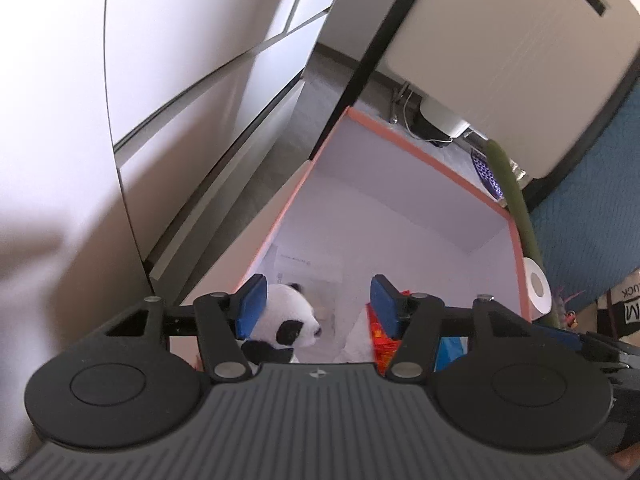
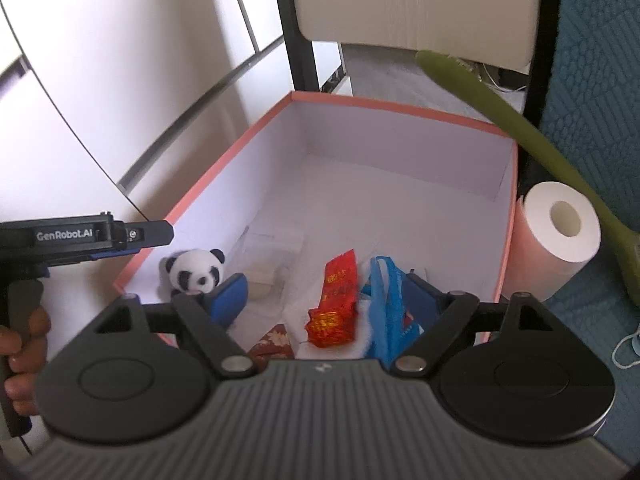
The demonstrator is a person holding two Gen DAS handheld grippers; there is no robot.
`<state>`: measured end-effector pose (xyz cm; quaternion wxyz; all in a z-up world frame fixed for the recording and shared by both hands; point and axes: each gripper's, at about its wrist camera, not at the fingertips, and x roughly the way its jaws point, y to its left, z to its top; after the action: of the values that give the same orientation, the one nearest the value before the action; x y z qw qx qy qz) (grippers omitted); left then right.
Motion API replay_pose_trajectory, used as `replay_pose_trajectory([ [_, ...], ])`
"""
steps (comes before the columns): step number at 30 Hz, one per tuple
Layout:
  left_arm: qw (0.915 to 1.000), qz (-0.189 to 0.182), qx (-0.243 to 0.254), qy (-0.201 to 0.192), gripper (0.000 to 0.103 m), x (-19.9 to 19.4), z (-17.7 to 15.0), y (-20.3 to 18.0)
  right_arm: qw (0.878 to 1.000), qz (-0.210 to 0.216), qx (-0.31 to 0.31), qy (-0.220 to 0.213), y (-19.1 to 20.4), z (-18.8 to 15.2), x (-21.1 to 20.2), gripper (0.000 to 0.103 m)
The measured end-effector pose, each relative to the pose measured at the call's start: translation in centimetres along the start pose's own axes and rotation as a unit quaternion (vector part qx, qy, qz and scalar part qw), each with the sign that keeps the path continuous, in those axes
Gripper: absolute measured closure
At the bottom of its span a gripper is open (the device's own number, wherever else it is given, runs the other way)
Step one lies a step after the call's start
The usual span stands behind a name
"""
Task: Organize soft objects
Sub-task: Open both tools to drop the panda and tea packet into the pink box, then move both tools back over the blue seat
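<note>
A pink-rimmed box with a white inside stands on the floor. In it lie a small panda plush, a red and gold packet, a blue bag and white soft items. My right gripper is open and empty above the box's near end. My left gripper is open and empty above the box; the panda sits by its left pad and the red packet by its right pad. In the right wrist view the left gripper's side shows over the box's left wall.
A white paper roll stands against the box's right wall. A long green stem-like object leans over the box's far right corner. A chair with black legs stands behind the box. White cabinets are on the left, a teal quilt on the right.
</note>
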<state>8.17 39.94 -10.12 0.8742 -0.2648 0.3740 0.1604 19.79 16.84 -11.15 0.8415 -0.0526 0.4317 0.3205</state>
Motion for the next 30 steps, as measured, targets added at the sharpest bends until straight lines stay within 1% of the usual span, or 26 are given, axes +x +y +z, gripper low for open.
replay_pose_trajectory([
  [7, 0.9991, -0.022, 0.025, -0.026, 0.040, -3.1, -1.2, -3.6, 1.000, -0.002, 0.015, -0.027, -1.5, -1.2, -4.1, 0.017],
  [13, 0.9975, -0.039, 0.045, -0.038, 0.040, -5.3, -2.9, -7.2, 0.998, -0.019, 0.025, -0.048, -3.0, -2.8, -8.1, 0.017],
  [17, 0.9954, -0.055, 0.064, -0.044, 0.040, -6.9, -3.9, -9.4, 0.997, -0.038, 0.035, -0.066, -4.0, -3.9, -10.9, 0.017],
  [19, 0.9945, -0.061, 0.074, -0.041, 0.040, -7.3, -4.4, -10.5, 0.995, -0.047, 0.041, -0.073, -4.5, -4.7, -12.2, 0.017],
  [24, 0.9906, -0.080, 0.100, -0.048, 0.040, -8.6, -6.3, -13.4, 0.993, -0.069, 0.057, -0.082, -6.2, -6.9, -14.6, 0.017],
  [30, 0.9861, -0.104, 0.118, -0.051, 0.040, -9.7, -8.6, -16.6, 0.985, -0.098, 0.094, -0.104, -8.5, -9.8, -17.5, 0.017],
])
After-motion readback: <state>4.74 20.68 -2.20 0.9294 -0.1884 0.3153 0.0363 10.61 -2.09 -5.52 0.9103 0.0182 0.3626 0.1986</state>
